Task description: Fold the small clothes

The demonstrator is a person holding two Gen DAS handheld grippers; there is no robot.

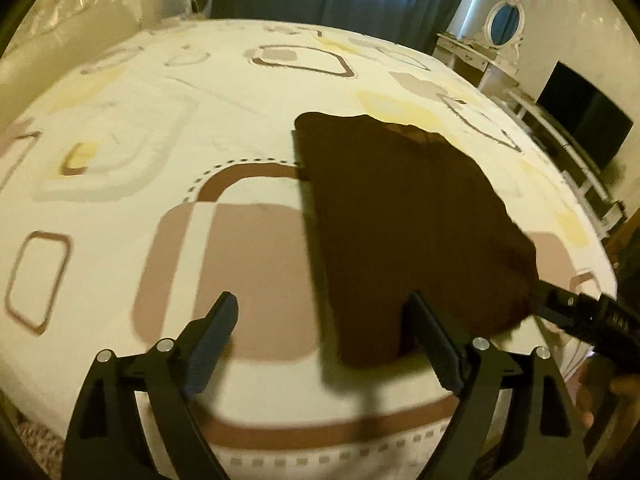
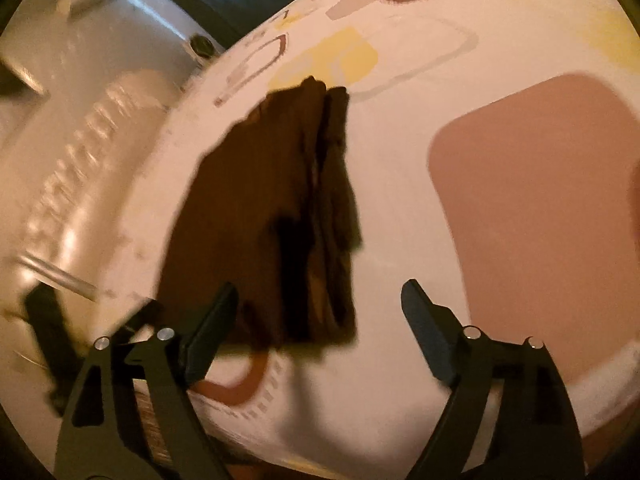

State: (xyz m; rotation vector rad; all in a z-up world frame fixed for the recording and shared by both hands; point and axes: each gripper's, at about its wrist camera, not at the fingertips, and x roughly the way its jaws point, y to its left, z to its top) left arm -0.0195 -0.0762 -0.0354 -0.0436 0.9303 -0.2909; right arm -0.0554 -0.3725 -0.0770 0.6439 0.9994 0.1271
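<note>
A dark brown small garment (image 1: pixel 404 220) lies flat on the bed, partly folded, with layered edges showing in the right wrist view (image 2: pixel 276 208). My left gripper (image 1: pixel 322 312) is open and empty, hovering above the garment's near left edge. My right gripper (image 2: pixel 320 300) is open and empty, just above the garment's near end. The right gripper also shows in the left wrist view (image 1: pixel 588 316) at the garment's right corner; its jaws are not visible there.
The bed (image 1: pixel 160 120) has a cream cover with brown and yellow squares. Its near edge (image 1: pixel 320 432) is close below the grippers. A padded headboard (image 2: pixel 80 160) is at left. A dresser with a mirror (image 1: pixel 500 28) and a dark TV (image 1: pixel 584 120) stand beyond the bed.
</note>
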